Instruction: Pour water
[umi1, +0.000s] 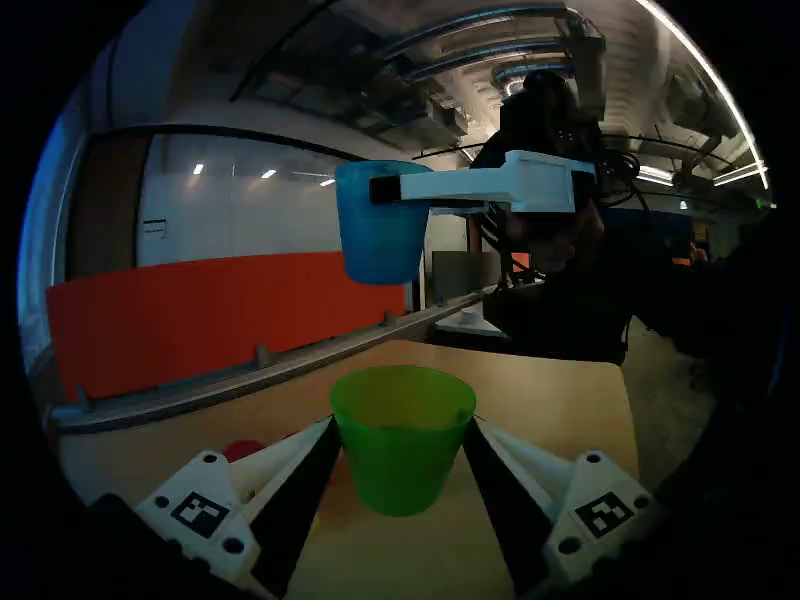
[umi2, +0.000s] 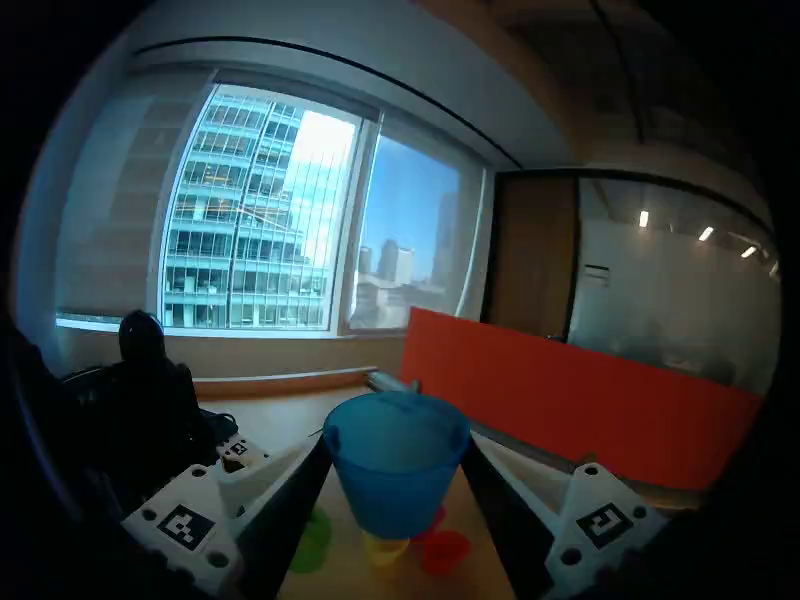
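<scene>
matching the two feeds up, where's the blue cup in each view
left gripper view: the blue cup is upper middle, held in the air by the right gripper, higher in the picture than the green cup.
right gripper view: the blue cup is low centre, between that gripper's own fingers.
shared landmark: the orange wall panel, on the left in the left gripper view and on the right in the right gripper view.

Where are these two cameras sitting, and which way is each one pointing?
Left gripper view: rides on the left claw, looking past its fingers and green cup across the table at the raised right claw.
Right gripper view: rides on the right claw, facing the window; its fingers hold the blue cup.
Shared: the blue cup and orange wall panel.
</scene>
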